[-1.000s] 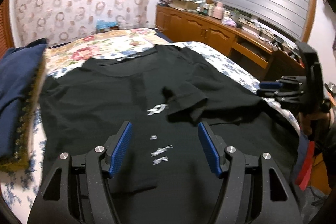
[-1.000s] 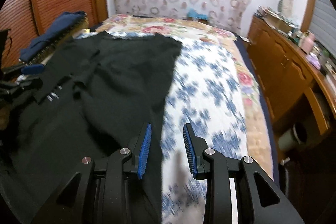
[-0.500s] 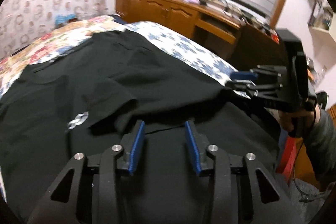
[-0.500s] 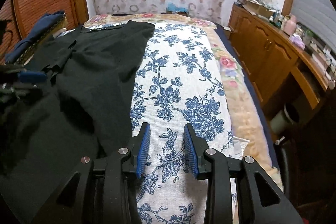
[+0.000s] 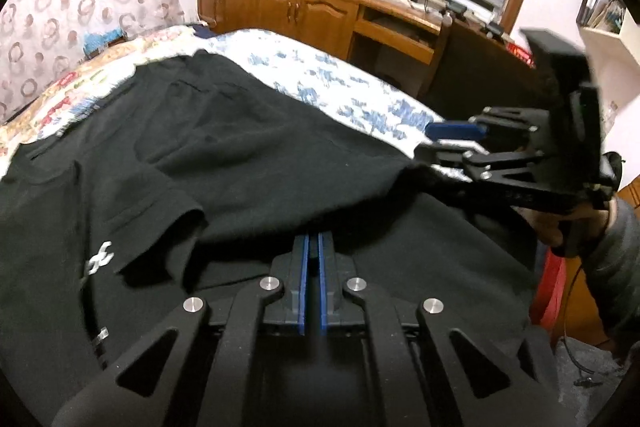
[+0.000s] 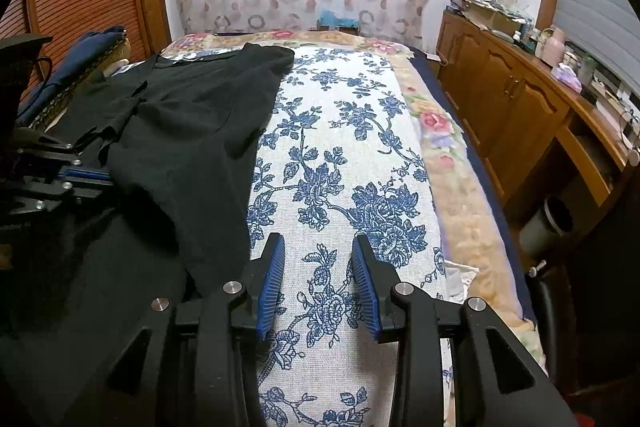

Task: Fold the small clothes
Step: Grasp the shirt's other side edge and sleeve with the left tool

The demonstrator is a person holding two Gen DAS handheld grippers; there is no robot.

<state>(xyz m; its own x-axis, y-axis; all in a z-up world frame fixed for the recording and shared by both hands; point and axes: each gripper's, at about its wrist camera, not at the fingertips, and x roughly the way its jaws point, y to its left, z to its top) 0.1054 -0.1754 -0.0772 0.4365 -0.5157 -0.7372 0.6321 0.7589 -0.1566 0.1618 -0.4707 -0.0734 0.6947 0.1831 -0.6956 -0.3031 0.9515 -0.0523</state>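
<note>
A black T-shirt [image 5: 240, 155] with a small white print lies spread on the bed, one sleeve and side folded over its front. My left gripper [image 5: 313, 241] is shut, its blue pads pinched on the folded layer's edge near the shirt's lower middle. From the right wrist view the left gripper [image 6: 86, 177] shows at the left edge, with the T-shirt [image 6: 192, 131] running up to it. My right gripper [image 6: 318, 267] stands open over the floral sheet, just right of the shirt's edge, nothing between its fingers. In the left wrist view the right gripper [image 5: 448, 141] sits at the shirt's right border.
The blue-flowered bedsheet [image 6: 340, 147] lies bare to the right of the shirt. A navy pile of clothes [image 6: 80, 55] sits at the bed's far left. A cluttered wooden sideboard [image 6: 520, 107] runs along the right wall. A person's hand [image 5: 560, 227] holds the right gripper.
The left gripper swung right across the shirt to the folded edge and its jaws closed. The right gripper shifted right, off the shirt's border and over the floral sheet.
</note>
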